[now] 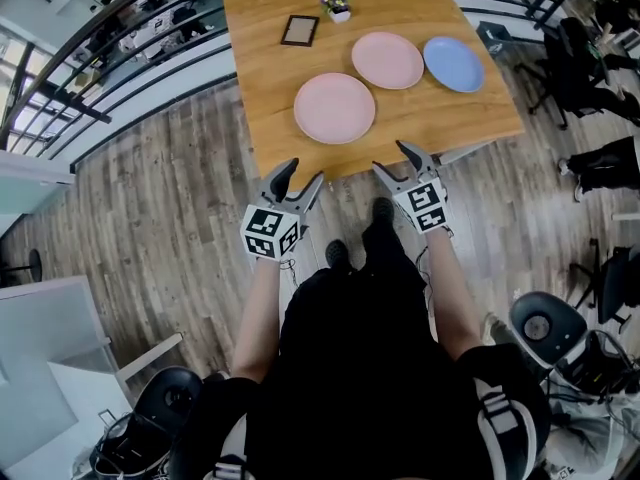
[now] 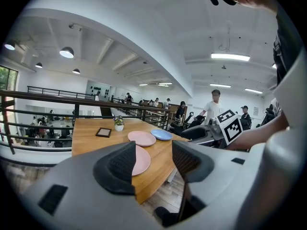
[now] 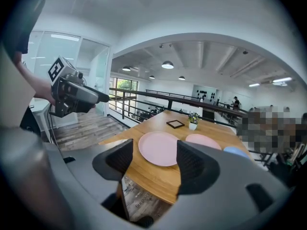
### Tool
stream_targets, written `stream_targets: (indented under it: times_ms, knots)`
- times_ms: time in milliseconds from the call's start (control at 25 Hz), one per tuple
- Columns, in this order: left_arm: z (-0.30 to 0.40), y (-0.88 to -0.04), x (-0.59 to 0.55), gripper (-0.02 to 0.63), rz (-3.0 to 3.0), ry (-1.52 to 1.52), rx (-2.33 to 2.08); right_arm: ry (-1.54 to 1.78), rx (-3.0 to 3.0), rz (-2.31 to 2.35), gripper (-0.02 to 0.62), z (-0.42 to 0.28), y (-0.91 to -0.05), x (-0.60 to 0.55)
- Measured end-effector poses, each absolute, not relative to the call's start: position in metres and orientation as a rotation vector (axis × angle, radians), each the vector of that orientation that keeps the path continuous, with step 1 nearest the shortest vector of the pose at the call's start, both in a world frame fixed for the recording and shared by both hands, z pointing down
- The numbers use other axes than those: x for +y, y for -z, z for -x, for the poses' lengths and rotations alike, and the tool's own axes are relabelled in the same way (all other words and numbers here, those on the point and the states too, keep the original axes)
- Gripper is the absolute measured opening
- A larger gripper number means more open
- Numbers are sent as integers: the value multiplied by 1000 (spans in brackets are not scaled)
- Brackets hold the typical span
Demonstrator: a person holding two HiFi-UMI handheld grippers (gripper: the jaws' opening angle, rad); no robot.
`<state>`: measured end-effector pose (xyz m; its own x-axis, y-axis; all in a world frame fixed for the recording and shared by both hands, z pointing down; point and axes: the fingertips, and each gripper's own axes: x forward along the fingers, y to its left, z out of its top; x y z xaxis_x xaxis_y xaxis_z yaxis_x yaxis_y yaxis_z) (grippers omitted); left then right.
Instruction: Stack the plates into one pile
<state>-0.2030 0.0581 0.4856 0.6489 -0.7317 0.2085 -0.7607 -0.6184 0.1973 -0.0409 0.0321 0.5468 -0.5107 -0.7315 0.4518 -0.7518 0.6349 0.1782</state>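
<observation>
Three plates lie apart on a wooden table [image 1: 280, 118]: a pink plate [image 1: 334, 108] nearest me, a second pink plate [image 1: 387, 60] behind it, and a blue plate [image 1: 453, 64] to its right. My left gripper [image 1: 297, 180] hovers off the table's near edge, open and empty. My right gripper [image 1: 400, 159] is beside it, also open with nothing between its jaws. In the right gripper view the near pink plate [image 3: 159, 148] shows between the jaws; in the left gripper view the same plate [image 2: 141, 160] is partly hidden by the left finger.
A small framed picture [image 1: 299, 30] and a little potted plant [image 1: 337, 5] stand at the table's far side. Railings [image 1: 120, 58] run along the left. Office chairs [image 1: 545, 323] sit on the wooden floor around me. People stand far behind the table in the left gripper view.
</observation>
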Motion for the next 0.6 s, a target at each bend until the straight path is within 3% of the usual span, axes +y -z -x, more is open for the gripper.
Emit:
stream_targets:
  times_ms: [600]
  knots:
    - [203,-501,15,242,-2537,-196,-1237,-72,-2362,-1044,295,55,-566,-10]
